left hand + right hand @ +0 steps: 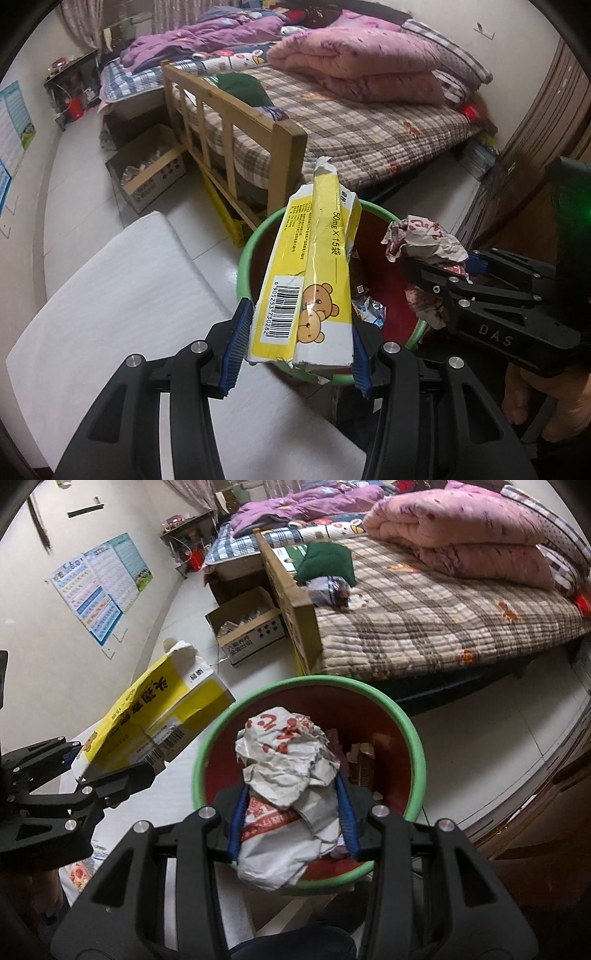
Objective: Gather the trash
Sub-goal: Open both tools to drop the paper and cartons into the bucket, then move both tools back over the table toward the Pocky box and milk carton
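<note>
While over bin (413,738), carton (310,288) between left pads, seemingly gripped

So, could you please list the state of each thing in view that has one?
left gripper: closed on the yellow carton
yellow carton: flattened, torn at the top, held over the bin rim
right gripper: closed on the crumpled wrapper
crumpled wrapper: balled up, held above the bin
bin: upright, open, some trash inside
cardboard box: open, on the floor by the bed
</note>
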`<state>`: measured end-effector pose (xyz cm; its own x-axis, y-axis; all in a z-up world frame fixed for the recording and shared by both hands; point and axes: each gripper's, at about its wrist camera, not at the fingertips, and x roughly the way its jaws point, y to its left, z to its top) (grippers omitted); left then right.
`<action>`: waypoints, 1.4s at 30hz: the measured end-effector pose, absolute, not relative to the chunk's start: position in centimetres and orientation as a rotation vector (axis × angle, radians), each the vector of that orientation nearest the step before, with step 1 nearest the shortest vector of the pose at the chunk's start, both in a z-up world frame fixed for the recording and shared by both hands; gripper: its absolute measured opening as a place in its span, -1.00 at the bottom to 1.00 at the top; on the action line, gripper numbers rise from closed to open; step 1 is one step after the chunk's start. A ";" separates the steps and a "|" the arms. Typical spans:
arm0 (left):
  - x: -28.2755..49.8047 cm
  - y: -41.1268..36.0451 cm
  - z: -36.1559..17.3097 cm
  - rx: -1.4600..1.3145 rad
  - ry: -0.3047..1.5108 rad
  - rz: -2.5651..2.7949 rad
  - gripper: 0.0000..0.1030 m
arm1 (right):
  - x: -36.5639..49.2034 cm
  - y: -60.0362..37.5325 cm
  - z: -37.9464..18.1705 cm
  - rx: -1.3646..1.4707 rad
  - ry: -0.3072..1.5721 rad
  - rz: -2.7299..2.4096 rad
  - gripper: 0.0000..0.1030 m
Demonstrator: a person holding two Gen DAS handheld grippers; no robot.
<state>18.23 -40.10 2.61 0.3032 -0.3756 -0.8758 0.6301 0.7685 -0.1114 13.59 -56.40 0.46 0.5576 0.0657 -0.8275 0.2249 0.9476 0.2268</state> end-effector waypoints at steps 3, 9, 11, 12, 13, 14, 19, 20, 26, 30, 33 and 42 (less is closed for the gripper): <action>18.6 -40.8 1.6 0.294 1.084 -0.676 -0.12 | 14.2 -57.0 -0.3 0.336 0.986 -0.098 -0.22; 19.6 -41.7 0.4 0.309 1.105 -0.681 -0.10 | 15.4 -57.9 -1.8 0.348 1.004 -0.090 -0.16; 19.8 -41.8 0.2 0.307 1.106 -0.685 0.05 | 15.7 -57.8 -2.2 0.341 1.021 -0.092 0.13; 19.9 -41.7 0.2 0.308 1.105 -0.678 0.14 | 15.7 -57.9 -2.4 0.342 1.025 -0.101 0.40; 20.0 -41.6 0.3 0.305 1.098 -0.672 0.35 | 15.6 -58.1 -2.5 0.351 1.018 -0.109 0.48; 20.0 -41.4 0.4 0.301 1.091 -0.669 0.49 | 15.5 -58.1 -2.5 0.352 1.015 -0.112 0.56; 19.9 -40.2 0.3 0.294 1.096 -0.650 0.72 | 15.1 -57.7 -2.4 0.358 1.022 -0.107 0.68; 19.7 -39.7 0.4 0.294 1.095 -0.643 0.75 | 15.0 -57.6 -2.3 0.352 1.023 -0.107 0.69; 18.9 -36.4 1.4 0.266 1.081 -0.609 0.82 | 14.4 -55.7 -1.2 0.326 1.019 -0.095 0.70; 18.3 -33.4 3.0 0.231 1.060 -0.574 0.82 | 13.9 -53.6 0.1 0.296 1.010 -0.074 0.72; 17.7 -30.7 4.0 0.196 1.041 -0.544 0.84 | 13.7 -51.5 1.3 0.267 0.999 -0.048 0.75; 14.9 -19.9 5.6 0.119 1.021 -0.417 0.84 | 13.5 -43.2 3.9 0.170 0.984 0.069 0.81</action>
